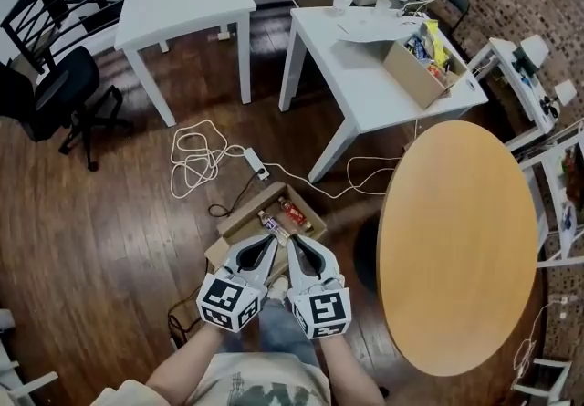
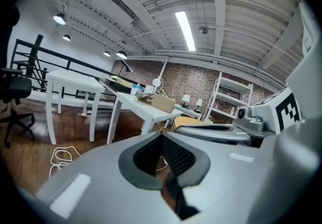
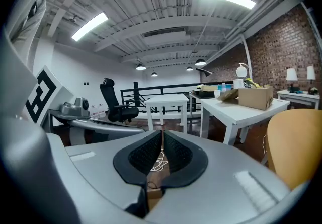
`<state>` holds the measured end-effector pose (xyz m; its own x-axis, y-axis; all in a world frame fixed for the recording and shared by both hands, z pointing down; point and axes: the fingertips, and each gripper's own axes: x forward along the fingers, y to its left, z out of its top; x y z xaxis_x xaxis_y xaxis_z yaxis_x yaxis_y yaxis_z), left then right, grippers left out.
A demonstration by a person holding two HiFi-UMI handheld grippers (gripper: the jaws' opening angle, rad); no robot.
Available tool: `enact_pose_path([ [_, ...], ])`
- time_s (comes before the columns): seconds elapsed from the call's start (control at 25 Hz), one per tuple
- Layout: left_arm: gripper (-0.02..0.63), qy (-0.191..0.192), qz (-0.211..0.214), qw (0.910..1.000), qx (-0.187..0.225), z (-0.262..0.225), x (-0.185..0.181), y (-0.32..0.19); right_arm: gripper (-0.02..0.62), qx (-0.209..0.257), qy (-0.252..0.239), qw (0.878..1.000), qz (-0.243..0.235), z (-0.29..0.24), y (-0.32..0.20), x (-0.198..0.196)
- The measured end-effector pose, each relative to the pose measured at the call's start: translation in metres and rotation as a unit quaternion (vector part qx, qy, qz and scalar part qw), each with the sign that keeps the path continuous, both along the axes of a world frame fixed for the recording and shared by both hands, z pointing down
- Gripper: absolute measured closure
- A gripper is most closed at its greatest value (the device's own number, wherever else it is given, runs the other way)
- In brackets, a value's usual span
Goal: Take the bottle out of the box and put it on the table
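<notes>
Box (image 1: 239,223) partly hidden behind both grippers, contents too small to identify; left gripper (image 1: 268,243) and right gripper (image 1: 293,244) side by side, jaws clenched together, grasping nothing.

Wood floor (image 1: 91,213): open cardboard box (image 1: 239,225), white cable coil (image 1: 199,160), power strip (image 1: 256,163).

No words, numbers or brand names can be read anywhere. The cubes on the left gripper (image 1: 265,245) and the right gripper (image 1: 297,245) show only black-and-white square patterns.
</notes>
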<state>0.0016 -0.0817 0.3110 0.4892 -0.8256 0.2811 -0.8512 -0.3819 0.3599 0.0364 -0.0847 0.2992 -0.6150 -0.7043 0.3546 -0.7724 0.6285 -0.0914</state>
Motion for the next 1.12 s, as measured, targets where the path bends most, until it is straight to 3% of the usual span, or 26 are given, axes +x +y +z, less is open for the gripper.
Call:
enact_pose_path([
  [0.2, 0.606, -0.024, -0.022, 0.9984, -0.045, 0.056, -0.008, -0.007, 0.583, -0.042, -0.002, 0.999, -0.020, 0.063, -0.023, -0.001],
  [0.44, 0.606, -0.024, -0.083, 0.9933, -0.077, 0.115, -0.022, -0.030, 0.583, -0.080, 0.008, 0.995, -0.054, 0.140, -0.051, -0.004],
  [0.68, 0.606, -0.013, -0.106, 0.9889, -0.103, 0.188, -0.025, -0.049, 0.581, -0.113, 0.032, 0.990, -0.074, 0.223, -0.066, -0.003],
  [1.12, 0.606, 0.027, -0.125, 0.9779, -0.165, 0.321, -0.039, -0.037, 0.558, -0.196, 0.050, 0.976, -0.082, 0.369, -0.057, -0.027],
])
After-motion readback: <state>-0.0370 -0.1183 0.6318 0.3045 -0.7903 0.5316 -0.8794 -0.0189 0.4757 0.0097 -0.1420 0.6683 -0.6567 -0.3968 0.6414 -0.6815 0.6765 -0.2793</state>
